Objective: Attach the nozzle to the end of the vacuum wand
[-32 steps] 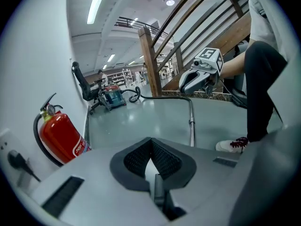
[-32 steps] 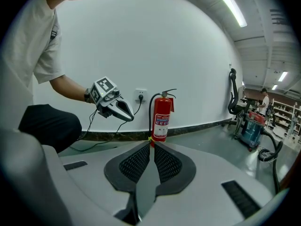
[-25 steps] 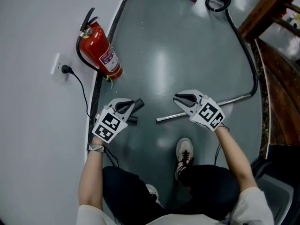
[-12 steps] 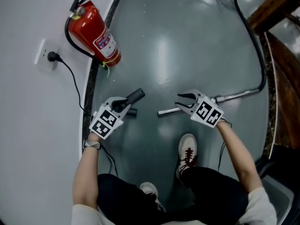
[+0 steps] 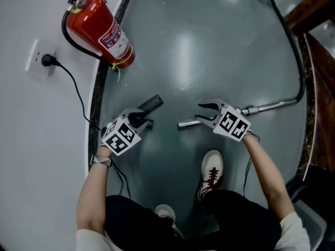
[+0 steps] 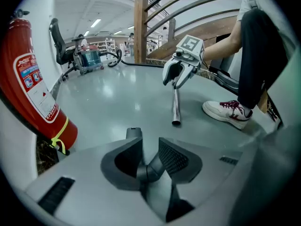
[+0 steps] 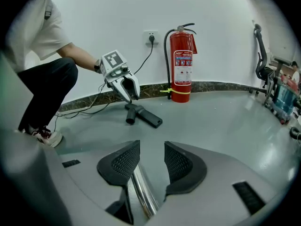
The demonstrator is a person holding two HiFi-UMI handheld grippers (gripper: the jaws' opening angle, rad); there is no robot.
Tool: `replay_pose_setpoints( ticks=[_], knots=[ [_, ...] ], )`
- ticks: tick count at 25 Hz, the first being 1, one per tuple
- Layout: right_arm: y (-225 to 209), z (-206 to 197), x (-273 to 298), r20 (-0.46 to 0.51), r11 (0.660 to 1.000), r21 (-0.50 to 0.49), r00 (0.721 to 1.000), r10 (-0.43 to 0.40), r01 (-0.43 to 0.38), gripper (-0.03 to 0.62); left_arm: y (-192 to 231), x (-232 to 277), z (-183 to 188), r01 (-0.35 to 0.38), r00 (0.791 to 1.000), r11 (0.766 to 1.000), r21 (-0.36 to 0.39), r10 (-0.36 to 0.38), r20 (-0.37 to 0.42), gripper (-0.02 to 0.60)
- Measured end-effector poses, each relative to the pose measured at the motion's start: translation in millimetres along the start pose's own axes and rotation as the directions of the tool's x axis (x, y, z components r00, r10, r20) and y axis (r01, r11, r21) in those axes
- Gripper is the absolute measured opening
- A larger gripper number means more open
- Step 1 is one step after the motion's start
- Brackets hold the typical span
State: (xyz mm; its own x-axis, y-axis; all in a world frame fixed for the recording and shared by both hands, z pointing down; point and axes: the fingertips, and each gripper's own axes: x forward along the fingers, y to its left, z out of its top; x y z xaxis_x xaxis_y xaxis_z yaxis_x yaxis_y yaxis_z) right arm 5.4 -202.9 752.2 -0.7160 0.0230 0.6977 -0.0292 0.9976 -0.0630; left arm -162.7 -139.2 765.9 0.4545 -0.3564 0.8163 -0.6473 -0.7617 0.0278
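Observation:
The black nozzle (image 5: 152, 104) lies on the grey floor, its tube end (image 6: 134, 133) showing past my left gripper (image 5: 140, 120). That gripper's jaws are opening and straddle the nozzle's neck without pressing on it. The right gripper view shows the nozzle (image 7: 146, 117) flat on the floor under the left gripper (image 7: 128, 87). The chrome wand (image 5: 267, 107) lies on the floor, its open end (image 6: 176, 109) pointing at the nozzle. My right gripper (image 5: 204, 114) is over that end, jaws opening, with the wand (image 7: 143, 199) between and below them.
A red fire extinguisher (image 5: 99, 27) stands by the white wall, near a socket with a plugged cable (image 5: 42, 59). The black hose (image 5: 293, 51) runs from the wand toward the far vacuum (image 6: 89, 58). The person's shoe (image 5: 212, 171) rests behind the wand. A wooden stair (image 5: 319, 4) is at right.
Both grippers have sunk toward the floor and their jaws have gone from shut to apart. The left now straddles the nozzle, the right the wand's end.

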Motion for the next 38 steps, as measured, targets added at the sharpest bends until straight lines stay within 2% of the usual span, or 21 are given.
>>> replay_pose_setpoints(
  ticks=[4, 10, 13, 16, 20, 25, 31, 38],
  knots=[
    [0, -5, 10, -0.002, 1.000, -0.003, 1.000, 0.015, -0.015, 0.172, -5, 9, -17, 0.028, 0.998, 0.999, 0.019, -0.027, -0.055, 0.126],
    [5, -29, 27, -0.084, 0.997, -0.059, 0.996, 0.039, -0.044, 0.201, -7, 22, -41, 0.043, 0.990, 0.996, 0.083, -0.031, -0.134, 0.175],
    [10, -39, 30, -0.091, 0.998, -0.030, 0.994, 0.052, -0.055, 0.209, -7, 26, -48, 0.064, 0.986, 0.993, 0.103, -0.047, -0.160, 0.192],
    [11, -44, 35, -0.100, 0.998, -0.023, 0.993, 0.062, -0.065, 0.215, -3, 28, -53, 0.067, 0.984, 0.993, 0.095, -0.050, -0.168, 0.202],
    [9, -58, 44, -0.161, 0.994, -0.071, 0.985, 0.066, -0.078, 0.224, -4, 36, -58, 0.084, 0.979, 0.990, 0.117, -0.061, -0.193, 0.233],
    [11, -67, 48, -0.212, 0.988, -0.118, 0.974, 0.074, -0.101, 0.232, -10, 39, -55, 0.111, 0.976, 0.982, 0.150, -0.079, -0.205, 0.236],
    [10, -66, 50, -0.204, 0.986, -0.117, 0.974, 0.094, -0.119, 0.236, -12, 40, -59, 0.123, 0.973, 0.978, 0.170, -0.084, -0.217, 0.238],
    [29, -69, 47, -0.265, 0.958, -0.199, 0.952, 0.150, -0.207, 0.236, -18, 44, -52, 0.141, 0.972, 0.960, 0.242, -0.088, -0.217, 0.238]
  ],
)
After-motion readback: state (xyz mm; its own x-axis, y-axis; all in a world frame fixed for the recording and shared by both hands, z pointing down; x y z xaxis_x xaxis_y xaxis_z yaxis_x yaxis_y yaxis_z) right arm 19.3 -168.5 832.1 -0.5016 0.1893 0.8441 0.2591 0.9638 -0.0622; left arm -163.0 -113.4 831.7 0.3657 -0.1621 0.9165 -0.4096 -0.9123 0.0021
